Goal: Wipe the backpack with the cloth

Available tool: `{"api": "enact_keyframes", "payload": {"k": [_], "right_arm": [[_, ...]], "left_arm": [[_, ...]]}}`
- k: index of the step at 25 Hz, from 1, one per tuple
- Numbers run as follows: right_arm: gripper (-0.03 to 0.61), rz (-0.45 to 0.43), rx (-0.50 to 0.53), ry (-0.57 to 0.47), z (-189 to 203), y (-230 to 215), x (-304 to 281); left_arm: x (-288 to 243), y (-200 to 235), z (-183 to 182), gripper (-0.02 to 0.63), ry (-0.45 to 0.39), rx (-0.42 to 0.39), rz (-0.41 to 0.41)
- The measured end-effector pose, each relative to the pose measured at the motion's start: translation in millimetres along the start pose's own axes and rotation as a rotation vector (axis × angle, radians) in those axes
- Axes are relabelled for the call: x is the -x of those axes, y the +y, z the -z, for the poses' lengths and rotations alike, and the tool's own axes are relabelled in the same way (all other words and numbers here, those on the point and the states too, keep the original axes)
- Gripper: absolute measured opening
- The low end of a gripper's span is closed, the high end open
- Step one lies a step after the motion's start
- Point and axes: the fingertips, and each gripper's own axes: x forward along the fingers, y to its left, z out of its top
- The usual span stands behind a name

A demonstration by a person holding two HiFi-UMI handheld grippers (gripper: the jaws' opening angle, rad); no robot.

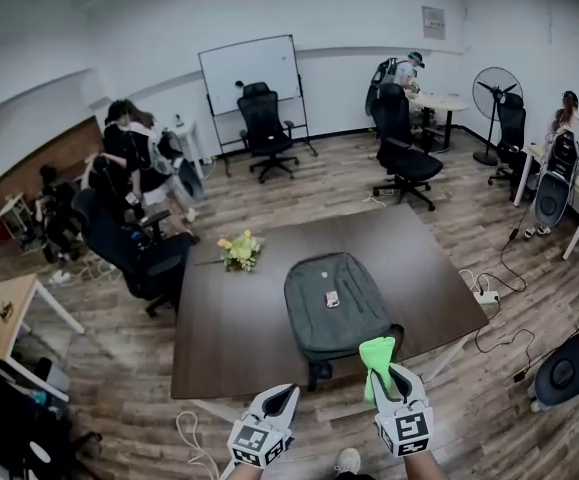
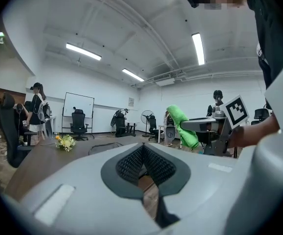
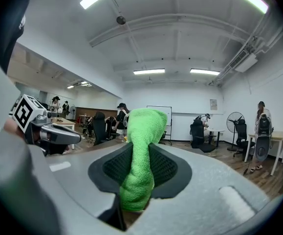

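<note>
— How far along am I?
— Not begun, I judge; the table (image 1: 229, 308) carries the backpack (image 1: 334, 303) lying flat near your edge; nothing touches it, so all the wiping is left.
— Is the backpack open?
— It looks closed; what is inside cannot be seen.
— And my tongs?
— Your right gripper (image 1: 386, 370) pinches the green cloth (image 1: 376, 352), raised near the backpack's near end; your left gripper (image 1: 281, 396) is pressed together on nothing, beside it.
</note>
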Motion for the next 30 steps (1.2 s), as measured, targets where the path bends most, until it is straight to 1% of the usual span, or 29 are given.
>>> {"api": "enact_keyframes", "payload": {"k": [8, 13, 16, 19, 22, 25, 30], "right_arm": [[0.098, -0.023, 0.020, 0.016, 3.7, -41.2, -40.1], [0.098, -0.073, 0.030, 0.027, 8.2, -48.7, -53.3], [0.098, -0.086, 0.023, 0.048, 16.0, -54.0, -58.8], [0.098, -0.078, 0.005, 0.063, 22.9, -60.7, -66.4], [0.098, -0.067, -0.006, 0.058, 20.9, -66.4, -73.4], [0.098, -0.058, -0.004, 0.059, 16.8, -70.1, -86.4], [0.098, -0.023, 0.001, 0.077, 16.3, -77.3, -118.8]], "left_arm": [[-47.4, 17.2, -4.5, 0.020, 0.013, 0.015, -0.025], [-65.9, 18.0, -3.9, 0.020, 0.047, 0.003, -0.032], [-72.0, 20.3, 3.7, 0.020, 0.059, 0.020, -0.046], [-78.1, 20.9, 7.6, 0.020, 0.071, 0.026, -0.043], [-81.0, 25.0, 10.0, 0.020, 0.077, 0.032, -0.042], [-87.2, 39.7, 11.3, 0.020, 0.078, 0.046, -0.043], [-111.8, 68.4, 12.7, 0.020, 0.060, 0.067, -0.011]]}}
